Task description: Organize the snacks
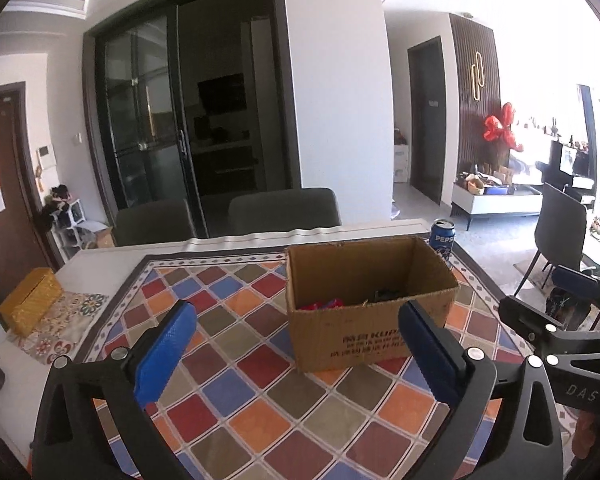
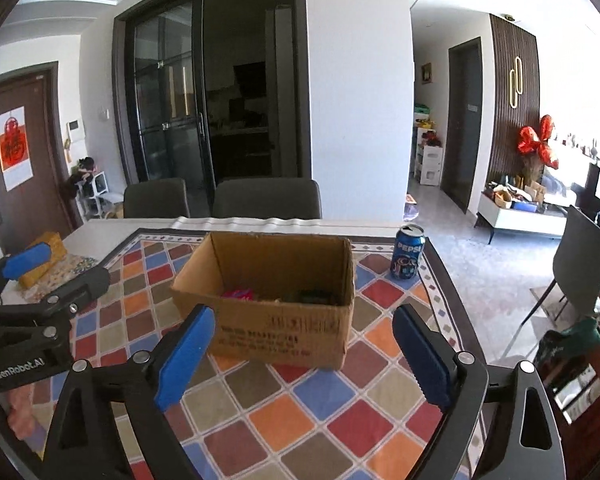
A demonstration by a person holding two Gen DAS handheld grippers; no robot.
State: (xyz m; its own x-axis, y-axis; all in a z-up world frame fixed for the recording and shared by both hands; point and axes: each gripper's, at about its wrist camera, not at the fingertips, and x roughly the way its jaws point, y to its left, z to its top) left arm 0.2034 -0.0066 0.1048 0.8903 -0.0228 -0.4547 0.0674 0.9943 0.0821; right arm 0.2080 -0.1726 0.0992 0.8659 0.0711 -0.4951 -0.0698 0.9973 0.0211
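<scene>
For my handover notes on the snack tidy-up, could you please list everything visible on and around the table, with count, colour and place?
Cardboard box: one, brown, open, mid-table; red packets and dark items inside.
Pepsi can: one, blue, opened, upright, right of and behind the box, apart from it.
Tablecloth: one, multicoloured diamonds, under box and can.
Woven box: one, yellow, table's left edge.
Chairs: two grey behind the table; another at right.
Balloon: one, red, by the slatted wall.
Left gripper: black, blue pads, open, empty.
Right gripper: same, open, empty.
</scene>
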